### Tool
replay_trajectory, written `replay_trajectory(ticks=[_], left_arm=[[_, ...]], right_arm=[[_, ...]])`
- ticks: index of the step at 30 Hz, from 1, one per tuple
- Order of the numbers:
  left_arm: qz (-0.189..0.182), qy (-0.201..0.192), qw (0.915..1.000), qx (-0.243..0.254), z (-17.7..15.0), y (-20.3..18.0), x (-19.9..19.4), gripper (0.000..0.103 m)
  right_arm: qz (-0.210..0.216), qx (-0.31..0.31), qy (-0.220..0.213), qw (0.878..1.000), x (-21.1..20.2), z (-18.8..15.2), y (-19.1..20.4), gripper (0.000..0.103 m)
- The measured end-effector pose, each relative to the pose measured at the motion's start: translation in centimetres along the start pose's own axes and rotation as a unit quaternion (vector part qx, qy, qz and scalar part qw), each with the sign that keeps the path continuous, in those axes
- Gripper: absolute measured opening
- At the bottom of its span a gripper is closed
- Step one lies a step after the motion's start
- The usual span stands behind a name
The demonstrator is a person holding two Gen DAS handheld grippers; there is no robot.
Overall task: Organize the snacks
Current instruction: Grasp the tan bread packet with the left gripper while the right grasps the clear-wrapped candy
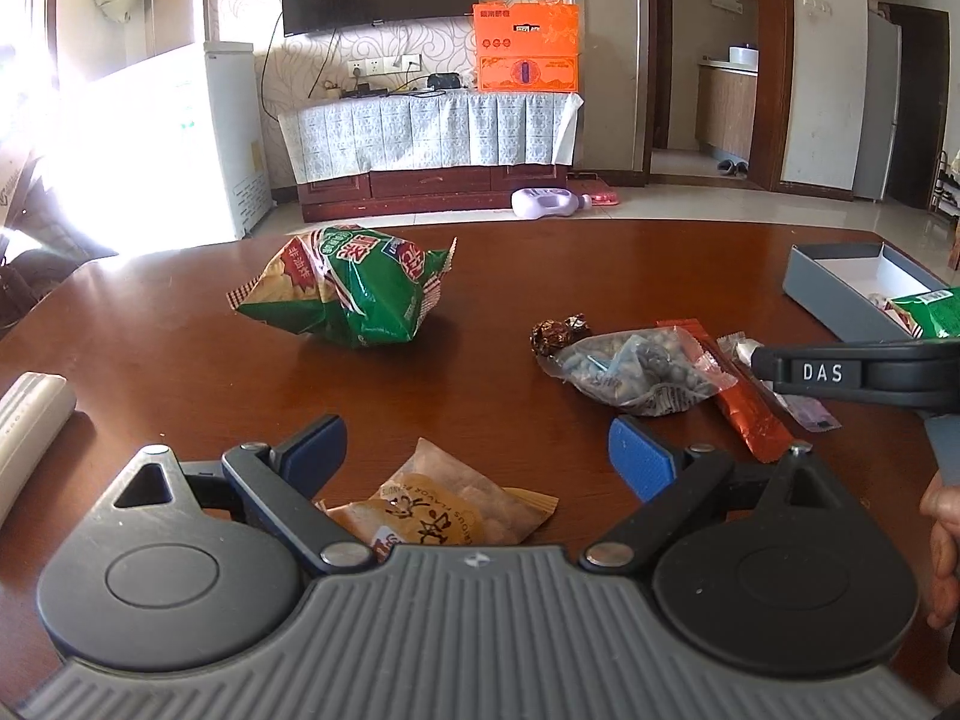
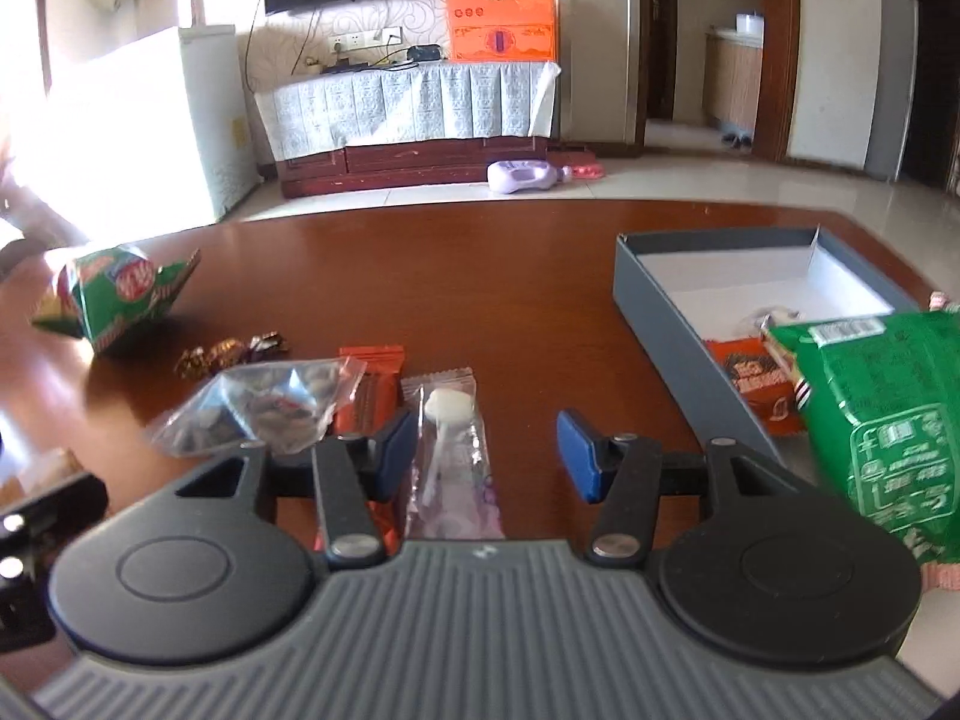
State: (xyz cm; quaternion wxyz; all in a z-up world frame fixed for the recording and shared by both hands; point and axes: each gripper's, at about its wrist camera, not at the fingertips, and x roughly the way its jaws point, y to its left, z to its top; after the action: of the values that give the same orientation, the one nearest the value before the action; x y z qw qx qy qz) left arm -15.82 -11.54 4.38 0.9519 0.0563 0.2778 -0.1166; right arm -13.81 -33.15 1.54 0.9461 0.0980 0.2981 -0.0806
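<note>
My left gripper [image 1: 477,456] is open and empty, low over an orange peanut packet [image 1: 444,510] that lies between its jaws. A crumpled green chip bag [image 1: 348,288] lies ahead on the table. A clear bag of dark nuts [image 1: 636,369], brown foil candies [image 1: 555,333] and an orange sachet [image 1: 744,402] lie to the right. My right gripper [image 2: 486,450] is open and empty over a clear lollipop packet [image 2: 450,450]. The grey box [image 2: 660,312] at right holds an orange packet [image 2: 759,384] and a green bag [image 2: 882,420].
The brown wooden table [image 2: 480,276] carries everything. A white remote [image 1: 27,426] lies at its left edge. The right gripper's body [image 1: 858,375] reaches in from the right in the left wrist view. A TV cabinet [image 1: 432,138] and a fridge stand beyond.
</note>
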Motion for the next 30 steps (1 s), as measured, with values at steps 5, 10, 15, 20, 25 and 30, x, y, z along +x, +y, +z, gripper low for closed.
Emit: replay_trajectory(ticks=[5, 10, 15, 20, 25, 30], left_arm=[[-0.002, 0.001, 1.0, 0.0, -0.1, 0.0, 0.3, 0.096], [0.004, 0.009, 0.9999, 0.003, -0.5, -0.1, 1.0, 0.096], [0.006, 0.013, 0.9999, -0.009, -0.7, 0.0, 1.5, 0.096], [0.004, 0.016, 0.9998, -0.006, -1.2, -0.5, 1.7, 0.097], [0.0, 0.028, 0.9996, -0.007, -1.6, -1.0, 2.0, 0.097], [-0.002, 0.053, 0.9984, -0.019, -1.7, -0.7, 2.9, 0.097]], right_arm=[[0.015, -0.018, 0.016, 1.0, 0.8, -0.4, 0.9, 0.056], [0.017, -0.047, 0.011, 0.999, 0.9, -0.4, 1.1, 0.036], [0.021, -0.064, 0.016, 0.998, -0.2, -0.8, 0.5, 0.021], [0.026, -0.08, 0.026, 0.996, -2.6, -2.1, 0.2, 0.021], [0.033, -0.094, 0.043, 0.994, -5.2, -3.4, 0.4, 0.021], [0.042, -0.112, 0.049, 0.992, -6.6, -4.2, 0.7, 0.021]])
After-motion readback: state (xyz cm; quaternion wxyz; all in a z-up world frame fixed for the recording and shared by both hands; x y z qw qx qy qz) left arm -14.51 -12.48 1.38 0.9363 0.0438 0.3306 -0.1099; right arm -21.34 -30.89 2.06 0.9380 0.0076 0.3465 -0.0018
